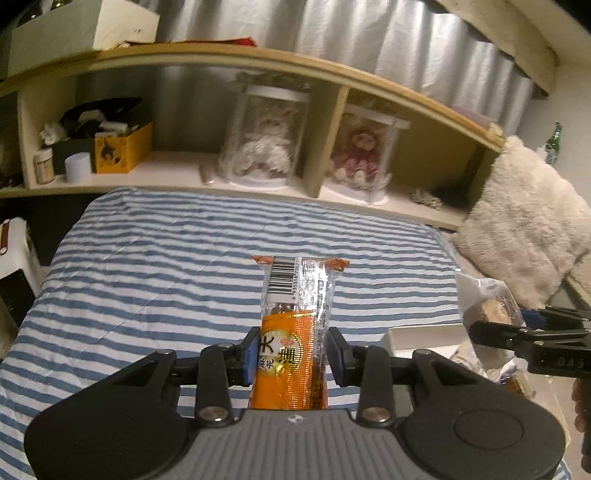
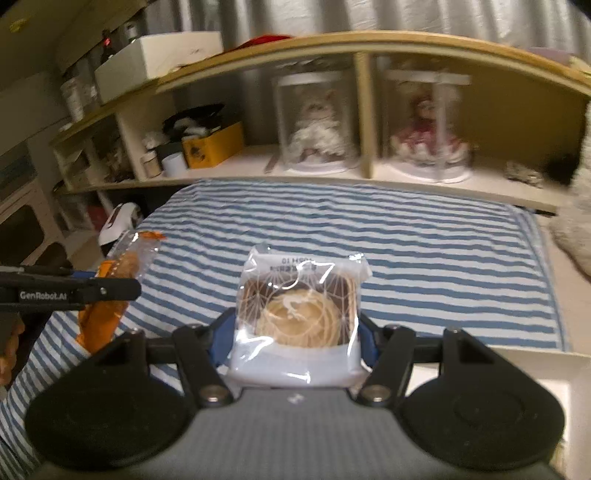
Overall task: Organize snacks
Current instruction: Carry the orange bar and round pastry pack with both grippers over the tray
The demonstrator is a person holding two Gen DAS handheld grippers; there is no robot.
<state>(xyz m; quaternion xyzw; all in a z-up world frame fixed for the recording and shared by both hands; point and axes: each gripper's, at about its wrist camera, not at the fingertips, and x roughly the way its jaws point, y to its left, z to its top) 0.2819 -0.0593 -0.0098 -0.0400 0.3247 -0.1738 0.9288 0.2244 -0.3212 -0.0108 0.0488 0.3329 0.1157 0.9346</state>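
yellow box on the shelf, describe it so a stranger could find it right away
Behind the striped bed runs a wooden shelf split into compartments. In the left one, beside a white cup, sits the yellow box. It is the only bright yellow thing there; the other compartments hold dolls in clear cases.

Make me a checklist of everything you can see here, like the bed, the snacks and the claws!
Surface: striped bedspread, mostly bare.
Job's things: orange snack packet in the left claw; round pastry pack in the right claw; white tray at the lower right.
Clutter: yellow box and two cased dolls on the shelf.
Grippers: both claws shut on their snacks, held above the bed.
Cables: nothing seen.
Surroundings: wooden shelf, grey curtain, fluffy pillow.
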